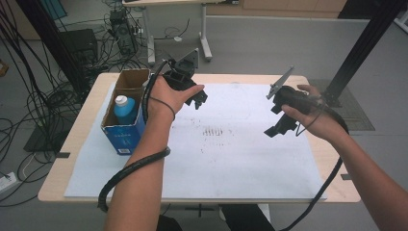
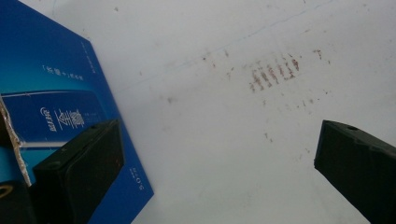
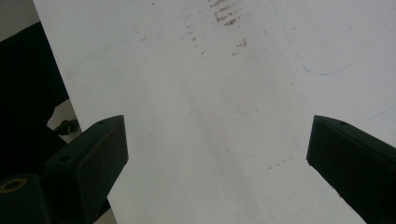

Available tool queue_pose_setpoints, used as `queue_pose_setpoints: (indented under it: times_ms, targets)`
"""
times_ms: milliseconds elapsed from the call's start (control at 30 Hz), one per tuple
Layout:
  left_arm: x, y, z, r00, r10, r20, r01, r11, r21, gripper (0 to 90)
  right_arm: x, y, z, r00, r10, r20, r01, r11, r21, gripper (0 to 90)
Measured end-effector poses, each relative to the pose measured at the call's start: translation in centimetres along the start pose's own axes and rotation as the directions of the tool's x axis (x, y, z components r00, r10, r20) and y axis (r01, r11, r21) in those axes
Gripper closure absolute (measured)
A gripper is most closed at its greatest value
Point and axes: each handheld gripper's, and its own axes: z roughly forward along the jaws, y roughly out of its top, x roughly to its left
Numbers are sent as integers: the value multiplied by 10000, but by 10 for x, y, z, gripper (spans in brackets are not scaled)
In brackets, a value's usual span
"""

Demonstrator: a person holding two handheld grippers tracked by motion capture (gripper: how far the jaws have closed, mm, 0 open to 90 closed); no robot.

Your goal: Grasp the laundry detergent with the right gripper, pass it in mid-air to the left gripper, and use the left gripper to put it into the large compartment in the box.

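Note:
A blue carton (image 1: 124, 124) stands open-topped at the table's left, with a blue bottle with a white cap (image 1: 124, 108) upright inside it. Just right of the carton, my left gripper (image 1: 198, 99) hovers above the white sheet (image 1: 231, 144); in the left gripper view the carton's blue side (image 2: 51, 98) lies by the left jaw, and the gripper (image 2: 219, 158) is open and empty. My right gripper (image 1: 278, 126) hangs over the sheet's right half, tilted down. The right gripper view has this gripper (image 3: 217, 154) open, with bare sheet between the jaws.
Brownish scuff marks (image 1: 211, 131) stain the sheet's middle. The wooden table (image 1: 72, 139) borders the sheet on all sides. Cables and a computer tower (image 1: 120, 29) crowd the floor behind; a black post (image 1: 361, 48) rises at the back right.

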Motion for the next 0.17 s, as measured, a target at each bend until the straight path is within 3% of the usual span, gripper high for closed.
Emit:
queue_pose_setpoints:
  times_ms: [167]
  targets:
    - [2,-1,-1,10000,-56,34,56,9999,-91,21,1,-1,1,10000,10,-1,-10,10000,21,52]
